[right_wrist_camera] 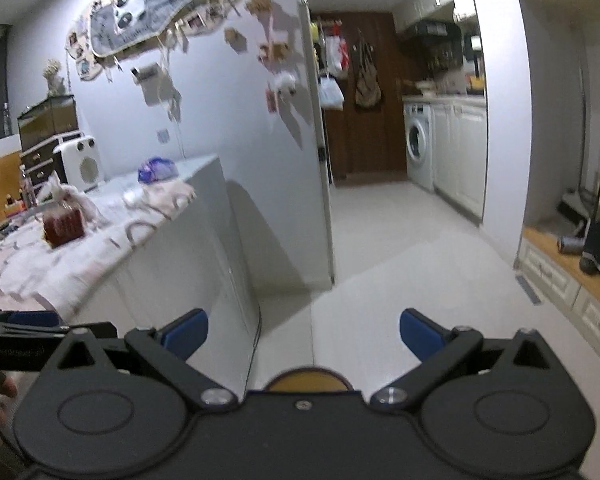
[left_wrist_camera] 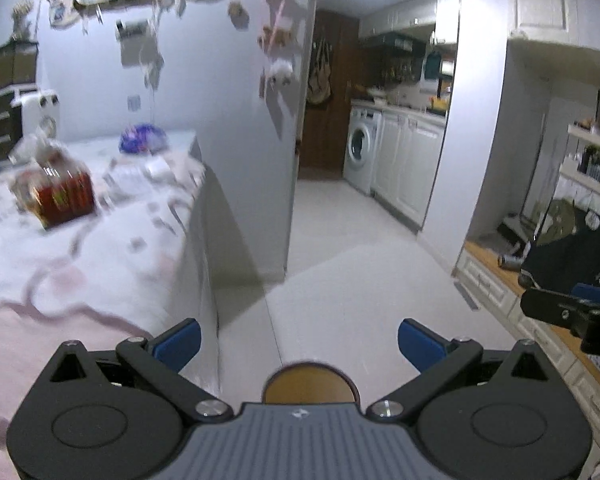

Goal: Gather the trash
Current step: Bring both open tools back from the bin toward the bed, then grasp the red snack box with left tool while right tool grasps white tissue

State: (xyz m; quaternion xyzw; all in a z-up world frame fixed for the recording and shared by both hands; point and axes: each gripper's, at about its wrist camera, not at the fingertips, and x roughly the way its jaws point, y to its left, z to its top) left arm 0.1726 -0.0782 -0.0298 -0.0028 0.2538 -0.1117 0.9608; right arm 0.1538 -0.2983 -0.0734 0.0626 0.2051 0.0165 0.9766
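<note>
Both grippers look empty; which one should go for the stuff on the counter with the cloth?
Left, probably. The left gripper is open and the counter sits close on its left side. The right gripper, also open, views the counter from farther out, with the left gripper between.

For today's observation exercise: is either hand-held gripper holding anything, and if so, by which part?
Nothing is held. The left hand-held gripper and the right hand-held gripper both stand open, with only floor between their blue pads.
</note>
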